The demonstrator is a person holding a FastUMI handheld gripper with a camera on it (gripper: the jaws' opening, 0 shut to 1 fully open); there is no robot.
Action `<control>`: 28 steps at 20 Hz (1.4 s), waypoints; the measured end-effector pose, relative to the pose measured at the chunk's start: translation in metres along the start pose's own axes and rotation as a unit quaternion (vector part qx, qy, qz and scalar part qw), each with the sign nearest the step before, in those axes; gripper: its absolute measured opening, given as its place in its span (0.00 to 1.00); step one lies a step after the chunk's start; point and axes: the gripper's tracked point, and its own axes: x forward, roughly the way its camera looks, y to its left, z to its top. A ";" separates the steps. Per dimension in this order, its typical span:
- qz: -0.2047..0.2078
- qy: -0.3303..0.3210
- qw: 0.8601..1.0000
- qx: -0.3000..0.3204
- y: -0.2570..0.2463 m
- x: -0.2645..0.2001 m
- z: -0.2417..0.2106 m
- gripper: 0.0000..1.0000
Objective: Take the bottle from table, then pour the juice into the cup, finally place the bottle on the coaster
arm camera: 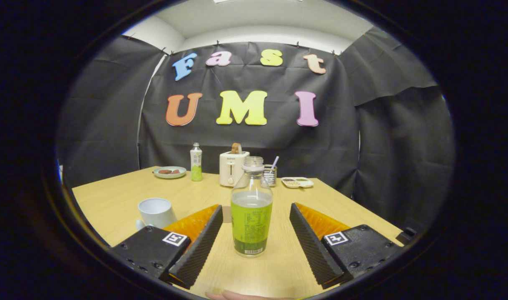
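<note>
Gripper view: the gripper is released, its fingers spread wide with the bottle standing upright between them, clear of both pads. The bottle has no cap and holds green juice to roughly two-thirds of its height. The step in hand appears to be the first one, taking the bottle from the table; no grasp has been made yet. The next move likely calls for closing both fingers evenly on the bottle body, keeping it upright because the mouth is open, then lifting and carrying it left toward the cup, which stands just beyond the left finger. A small flat brown piece just behind the bottle may be the coaster; this cannot be confirmed. The table is light wood and matt. At its far edge stand a plate, a second bottle, a toaster, a holder and a tray. Black cloth walls enclose the booth.
</note>
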 end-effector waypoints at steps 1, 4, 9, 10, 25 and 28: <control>-0.003 -0.003 1.000 -0.004 0.000 0.008 0.000 1.00; -0.005 0.003 1.000 -0.012 0.003 0.027 -0.004 1.00; 0.009 0.007 1.000 0.004 0.009 0.049 -0.011 1.00; 0.009 0.008 1.000 0.000 0.009 0.055 -0.013 0.99; -0.051 -0.010 0.993 -0.107 -0.012 0.034 0.029 0.79; -0.076 -0.007 0.984 -0.160 -0.024 0.032 0.044 0.79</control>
